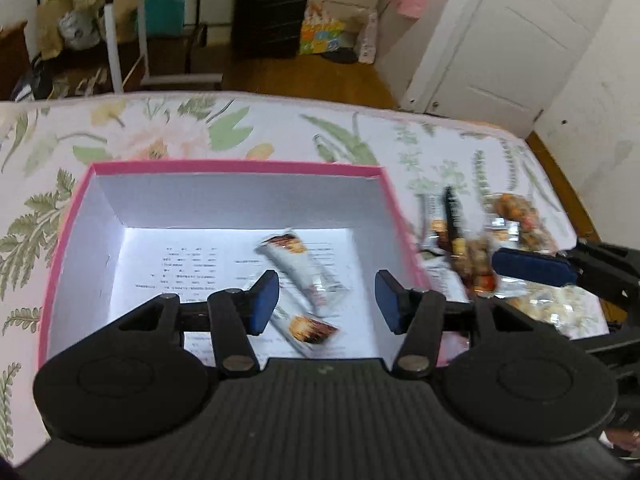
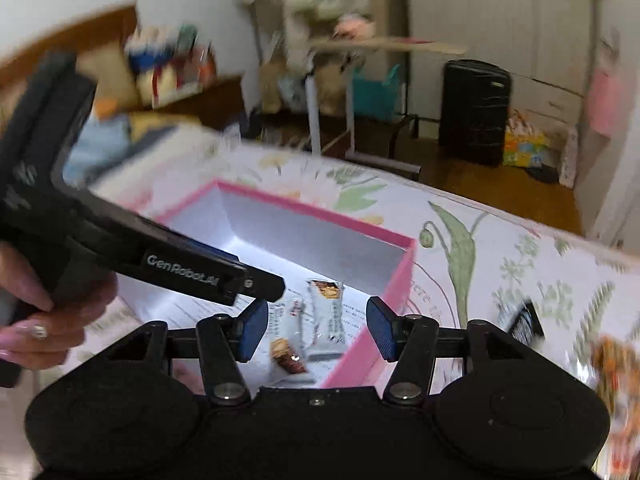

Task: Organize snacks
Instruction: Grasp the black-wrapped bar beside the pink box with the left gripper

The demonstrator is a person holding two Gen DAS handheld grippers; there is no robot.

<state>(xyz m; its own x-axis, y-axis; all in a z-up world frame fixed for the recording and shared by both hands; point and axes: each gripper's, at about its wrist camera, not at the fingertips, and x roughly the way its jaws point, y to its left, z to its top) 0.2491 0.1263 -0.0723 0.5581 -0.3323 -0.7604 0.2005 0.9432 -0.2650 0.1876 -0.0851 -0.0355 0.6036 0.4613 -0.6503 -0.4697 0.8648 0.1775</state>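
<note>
We hold the left hand-held gripper [image 1: 326,300] spread wide and empty above the pink box [image 1: 236,167], which sits on the flowered bed [image 1: 180,128]. Two white snack bars already lie on the box's printed paper floor: the upper bar [image 1: 304,268] runs diagonally from far-left to near-right, and the lower bar [image 1: 306,330] lies just nearer to us, close beside it.

The loose snack pile [image 1: 492,256] still waits on the bed just outside the box's right wall, a jumble of foil packets in orange, brown and silver. Blur keeps us from counting them or reading any one packet's long axis.

The right hand-held gripper [image 2: 318,326] is also released and carries nothing; its own view looks over the box's near right corner, with the bars [image 2: 326,312] between its fingers' line of sight. In the left view its blue pad [image 1: 534,266] reaches in over the pile, away from the box.

We judge the right hand the nearer one for the next pickup: the pile lies to the right of the box, on its side, while the left gripper hangs over the box interior, separated from the pile by the right wall.
</note>
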